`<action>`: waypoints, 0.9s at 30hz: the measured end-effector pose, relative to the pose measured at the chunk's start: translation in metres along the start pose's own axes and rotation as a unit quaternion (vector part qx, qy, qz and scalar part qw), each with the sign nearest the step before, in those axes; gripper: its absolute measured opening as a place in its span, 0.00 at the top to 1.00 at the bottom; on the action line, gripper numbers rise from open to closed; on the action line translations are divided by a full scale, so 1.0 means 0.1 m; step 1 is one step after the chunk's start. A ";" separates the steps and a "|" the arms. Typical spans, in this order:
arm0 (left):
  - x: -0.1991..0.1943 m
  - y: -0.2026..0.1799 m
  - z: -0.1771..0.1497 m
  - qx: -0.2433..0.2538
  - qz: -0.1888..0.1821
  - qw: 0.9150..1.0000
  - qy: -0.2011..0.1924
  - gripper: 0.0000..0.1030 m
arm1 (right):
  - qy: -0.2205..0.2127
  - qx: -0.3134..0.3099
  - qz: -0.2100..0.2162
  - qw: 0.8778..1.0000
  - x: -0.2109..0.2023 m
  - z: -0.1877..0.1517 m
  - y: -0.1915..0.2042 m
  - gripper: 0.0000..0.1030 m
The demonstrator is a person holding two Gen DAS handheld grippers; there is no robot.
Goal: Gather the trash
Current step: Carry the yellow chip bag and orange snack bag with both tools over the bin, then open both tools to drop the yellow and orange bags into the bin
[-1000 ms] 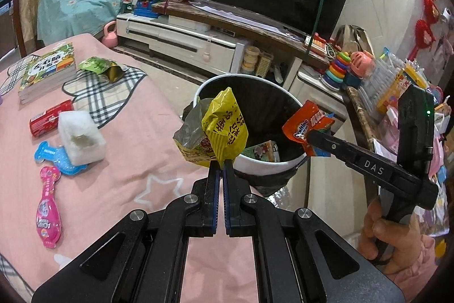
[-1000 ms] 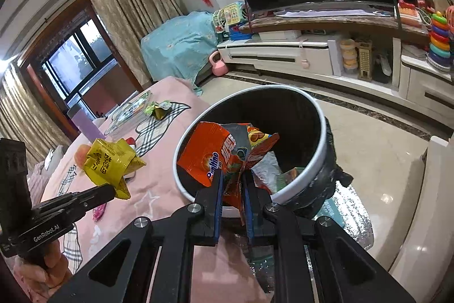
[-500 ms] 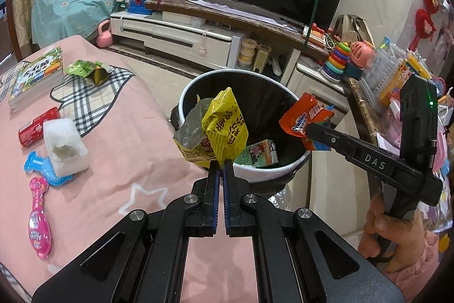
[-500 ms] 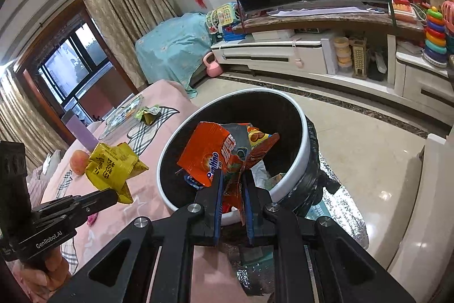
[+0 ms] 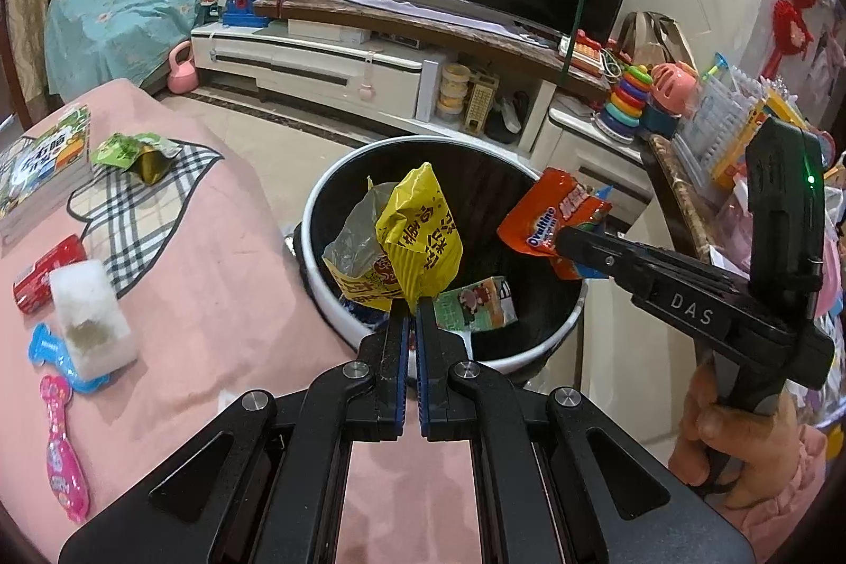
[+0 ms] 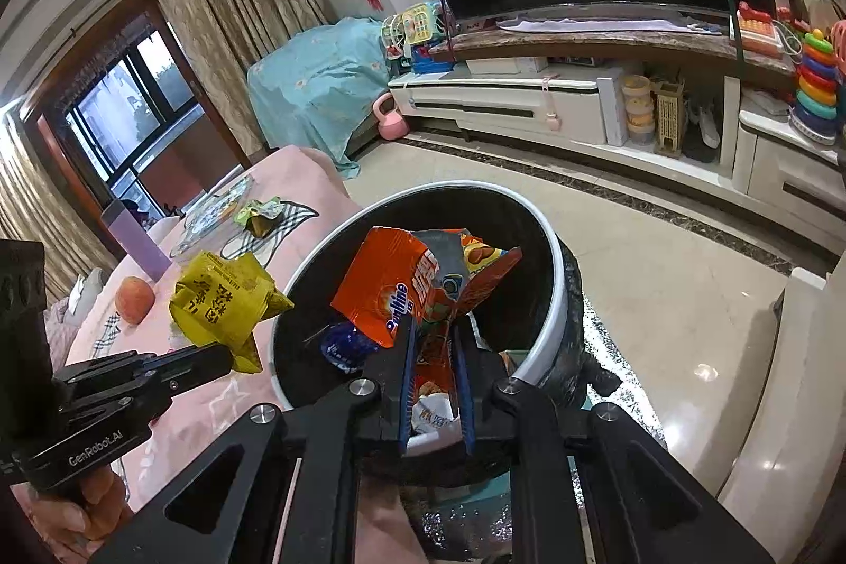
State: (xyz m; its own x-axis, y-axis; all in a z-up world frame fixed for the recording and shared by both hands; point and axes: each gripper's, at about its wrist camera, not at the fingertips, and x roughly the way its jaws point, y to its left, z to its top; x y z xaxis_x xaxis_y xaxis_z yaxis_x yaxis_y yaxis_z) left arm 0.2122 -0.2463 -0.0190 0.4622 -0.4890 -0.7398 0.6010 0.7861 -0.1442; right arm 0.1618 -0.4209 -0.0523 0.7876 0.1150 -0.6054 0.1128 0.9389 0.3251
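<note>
My left gripper (image 5: 411, 311) is shut on a yellow snack wrapper (image 5: 417, 241) and holds it over the near rim of the black trash bin (image 5: 338, 321). My right gripper (image 6: 431, 342) is shut on an orange Ovaltine wrapper (image 6: 391, 294) and holds it above the bin's opening (image 6: 550, 257). The right gripper also shows in the left wrist view (image 5: 568, 241) with the orange wrapper (image 5: 550, 220) over the bin's right side. The left gripper shows in the right wrist view (image 6: 224, 355) with the yellow wrapper (image 6: 222, 299) left of the bin. A green carton (image 5: 476, 305) lies inside the bin.
On the pink table (image 5: 211, 278) lie a green wrapper (image 5: 135, 151), a book (image 5: 47, 162), a red packet (image 5: 47, 265), a white sponge (image 5: 90, 318), a blue toy and a pink toy (image 5: 63, 447). An apple (image 6: 135, 292) sits further back. A TV stand (image 5: 328, 56) and a toy shelf stand beyond.
Both grippers have moved closer to the bin, still holding their wrappers. The bin looms larger and more of its inside shows.
</note>
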 end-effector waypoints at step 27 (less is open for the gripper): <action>0.16 0.03 0.10 -0.014 0.008 1.000 0.010 0.66 | 0.022 -0.013 -0.012 1.000 0.12 0.13 -0.03 0.62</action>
State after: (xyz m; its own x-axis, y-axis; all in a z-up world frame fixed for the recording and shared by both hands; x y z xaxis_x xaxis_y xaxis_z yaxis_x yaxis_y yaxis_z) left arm 0.2280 -0.2551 -0.0252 0.4584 -0.4684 -0.7553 0.5748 0.8044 -0.1500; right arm 0.1786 -0.4268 -0.0513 0.7573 0.1051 -0.6445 0.1164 0.9494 0.2916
